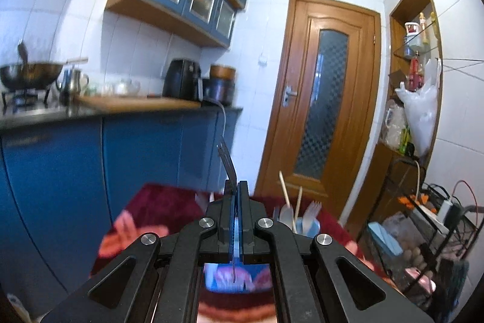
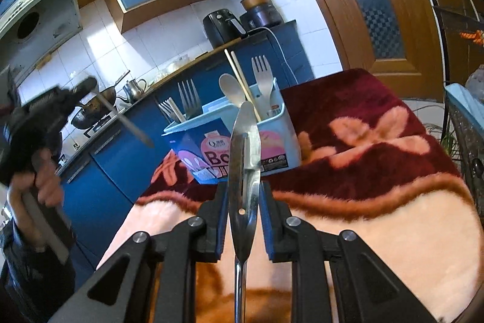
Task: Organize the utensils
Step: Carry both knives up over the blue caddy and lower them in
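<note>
The left gripper (image 1: 235,186) has its jaws pressed together on a metal fork (image 1: 227,159); the tines rise above the fingertips, the handle runs back between the pads; in the right wrist view the same gripper (image 2: 75,93) is raised at the far left, well apart from the box, held by a hand (image 2: 45,180), with the fork's handle (image 2: 127,123) jutting out toward the box. The right gripper (image 2: 243,189) is clamped on a steel spoon (image 2: 245,159), bowl edge-on and pointing forward, handle trailing back under the camera. Beyond it a blue-and-pink carton box (image 2: 230,147) stands on a dark red, flower-patterned blanket (image 2: 363,117) covering the tabletop; its left compartment holds forks (image 2: 189,96), its right compartment a pale spoon (image 2: 231,90), chopsticks (image 2: 242,80) and a pale fork (image 2: 262,77). A blue kitchen cabinet (image 1: 136,156) and a wooden door (image 1: 320,99) form the background.
</note>
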Available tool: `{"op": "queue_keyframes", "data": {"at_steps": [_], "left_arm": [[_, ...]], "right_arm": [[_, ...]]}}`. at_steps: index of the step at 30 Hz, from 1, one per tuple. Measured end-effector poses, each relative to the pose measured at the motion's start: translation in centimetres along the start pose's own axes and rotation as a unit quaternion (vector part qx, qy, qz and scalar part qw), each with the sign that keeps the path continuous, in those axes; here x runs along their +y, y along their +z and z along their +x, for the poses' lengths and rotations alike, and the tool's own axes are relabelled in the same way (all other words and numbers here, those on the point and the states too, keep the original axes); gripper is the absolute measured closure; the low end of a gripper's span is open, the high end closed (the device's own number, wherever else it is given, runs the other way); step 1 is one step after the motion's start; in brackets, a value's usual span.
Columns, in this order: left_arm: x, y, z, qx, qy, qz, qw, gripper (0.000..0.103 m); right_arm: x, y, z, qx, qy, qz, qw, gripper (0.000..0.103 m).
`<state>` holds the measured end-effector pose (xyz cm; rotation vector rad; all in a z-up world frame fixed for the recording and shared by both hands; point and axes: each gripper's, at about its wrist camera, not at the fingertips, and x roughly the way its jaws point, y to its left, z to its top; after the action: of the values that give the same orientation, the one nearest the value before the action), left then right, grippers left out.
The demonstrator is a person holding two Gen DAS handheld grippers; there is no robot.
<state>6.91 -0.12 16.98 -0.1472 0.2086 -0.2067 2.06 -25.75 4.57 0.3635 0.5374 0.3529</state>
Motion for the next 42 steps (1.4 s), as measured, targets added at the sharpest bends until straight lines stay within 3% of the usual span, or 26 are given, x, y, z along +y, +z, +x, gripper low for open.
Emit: {"op": "queue_keyframes", "data": {"at_steps": [6,11,22,42], "left_arm": [[-0.1,2.5,2.0,-0.040,0.011,0.008,0.9991,0.102],[-0.1,2.5,4.5,-0.039,0.022,0.015,0.9989,0.102],[0.8,-1.6,9.0,0.022,0.033,0.015,0.9991,0.102],[0.9,-5.3,12.1,0.115,0.017,0.020,0.9930,0.101]], "right_arm": [[-0.3,0.5,-0.5,-0.017,-0.004,-0.006,1.000,0.081],[-0.6,0.9,-0.7,-0.027,-0.008,-0.006,1.000,0.081],[-0.4,2.2,-0.6,-0.047,-0.024,-0.022,0.998,0.081],[-0.2,2.5,0.0,-0.051,-0.034,-0.028,0.998,0.081]]}}
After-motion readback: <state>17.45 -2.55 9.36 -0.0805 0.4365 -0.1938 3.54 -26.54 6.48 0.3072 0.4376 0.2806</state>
